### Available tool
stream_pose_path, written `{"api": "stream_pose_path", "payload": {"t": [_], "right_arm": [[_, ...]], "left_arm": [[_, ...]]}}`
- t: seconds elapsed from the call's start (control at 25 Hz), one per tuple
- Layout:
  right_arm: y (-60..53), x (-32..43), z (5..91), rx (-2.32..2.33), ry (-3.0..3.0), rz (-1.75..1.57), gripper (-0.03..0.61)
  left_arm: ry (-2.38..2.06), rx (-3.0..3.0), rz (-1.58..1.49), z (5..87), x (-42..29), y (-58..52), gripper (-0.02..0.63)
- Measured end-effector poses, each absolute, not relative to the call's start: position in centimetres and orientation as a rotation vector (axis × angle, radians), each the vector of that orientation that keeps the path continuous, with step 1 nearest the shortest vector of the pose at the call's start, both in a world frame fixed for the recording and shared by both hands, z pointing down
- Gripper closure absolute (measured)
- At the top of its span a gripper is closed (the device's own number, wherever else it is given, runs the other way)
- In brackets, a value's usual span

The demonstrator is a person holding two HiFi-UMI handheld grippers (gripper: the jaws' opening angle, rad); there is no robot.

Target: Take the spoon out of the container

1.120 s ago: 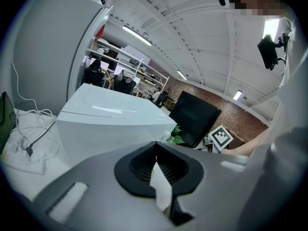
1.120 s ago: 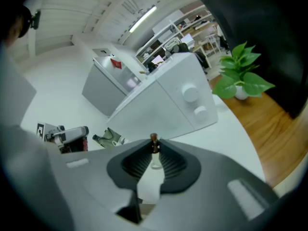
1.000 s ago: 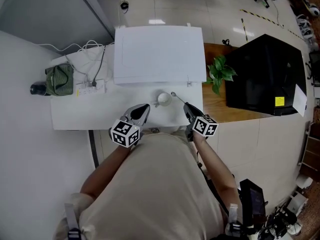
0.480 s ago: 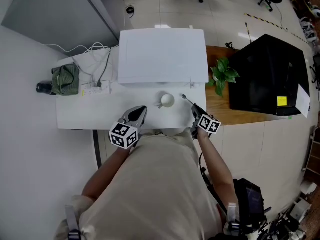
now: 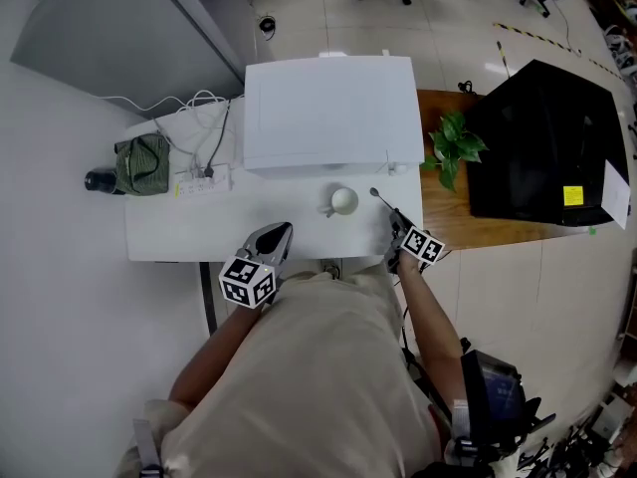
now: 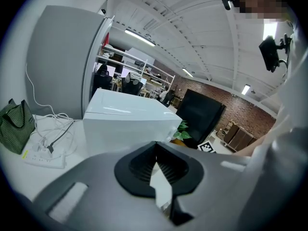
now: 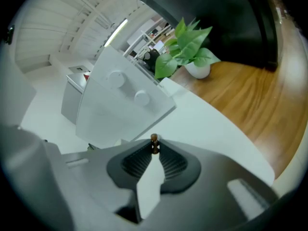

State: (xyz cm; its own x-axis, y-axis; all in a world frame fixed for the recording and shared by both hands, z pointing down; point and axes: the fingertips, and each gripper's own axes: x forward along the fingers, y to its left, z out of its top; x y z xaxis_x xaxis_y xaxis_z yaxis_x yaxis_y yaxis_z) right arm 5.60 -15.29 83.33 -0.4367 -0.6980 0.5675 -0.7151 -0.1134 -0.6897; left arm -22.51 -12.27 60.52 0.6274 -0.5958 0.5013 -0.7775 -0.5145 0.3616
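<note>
Two tools, right tool (image 5: 396,217) pinching spoon (image 5: 381,199) handle, left tool (image 6: 155,146) pressed together, empty

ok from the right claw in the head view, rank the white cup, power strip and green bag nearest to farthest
1. white cup, just left of the right claw
2. power strip, farther left
3. green bag, table's far left end

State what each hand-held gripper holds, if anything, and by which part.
The right hand-held gripper pinches the spoon by its handle end. The left hand-held gripper holds nothing, its jaws together.
</note>
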Motion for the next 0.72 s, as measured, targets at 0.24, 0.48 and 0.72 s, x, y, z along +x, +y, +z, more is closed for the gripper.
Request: {"api": "stream_pose_path", "payload": {"t": [0.24,0.48,0.72], "right_arm": [[-14.8,5.5,85.0,1.689,-2.026,1.799,0.537],[-13.6,5.6,87.4,1.698,-1.907,1.890,0.532],[-12.6,5.7,89.2,1.669,-1.822,1.782,0.520]], "left_arm": [[-1.096,2.277,0.428,60.5,-23.9,-11.2,0.634],[-1.127,2.258,0.430,60.7,-25.5,-10.1,0.634],[-1.108,2.269,0.454,61.0,-25.8,-9.0,0.634]]}}
